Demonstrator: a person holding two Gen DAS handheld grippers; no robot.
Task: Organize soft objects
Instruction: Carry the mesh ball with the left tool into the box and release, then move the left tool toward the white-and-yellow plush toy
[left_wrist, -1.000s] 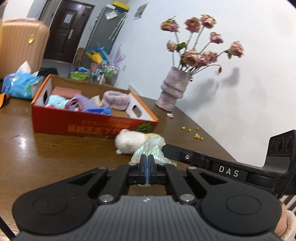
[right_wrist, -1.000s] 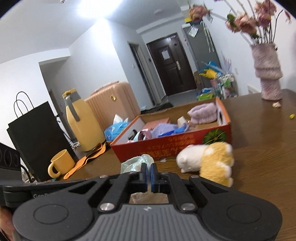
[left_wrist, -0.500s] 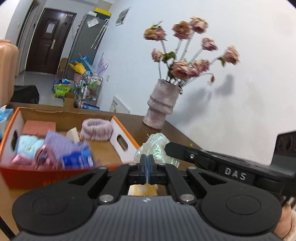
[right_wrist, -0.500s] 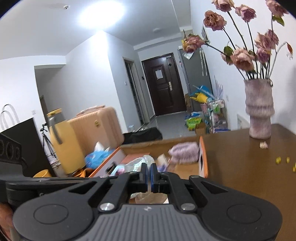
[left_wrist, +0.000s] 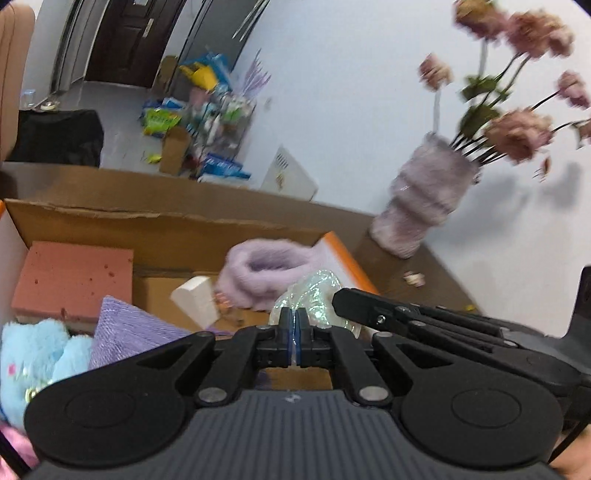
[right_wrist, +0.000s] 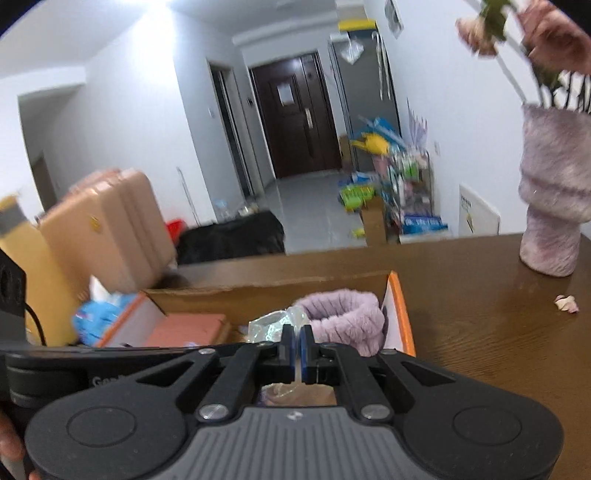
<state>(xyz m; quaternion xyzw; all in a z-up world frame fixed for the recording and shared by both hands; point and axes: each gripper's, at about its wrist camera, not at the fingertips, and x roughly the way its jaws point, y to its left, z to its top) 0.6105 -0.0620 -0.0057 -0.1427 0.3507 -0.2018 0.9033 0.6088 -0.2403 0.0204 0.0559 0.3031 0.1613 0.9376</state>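
You hold a thin, glossy, crinkled plastic bag (left_wrist: 317, 291) in matt black plastic tools. Under it sits a rough, matt cardboard box (right_wrist: 266, 291) holding a fluffy lilac plush band (right_wrist: 343, 317) and a fuzzy blue plush toy (left_wrist: 33, 350). Your table (right_wrist: 480, 302) is polished, grained wood.

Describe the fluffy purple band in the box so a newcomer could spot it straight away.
Find the open cardboard box with orange-edged walls on the brown table. At its end nearest the fuzzy flower vase lies the fluffy lilac band, curled into a ring. Its neighbours are a flat pink block and a white wedge; nothing else there is a plush loop.
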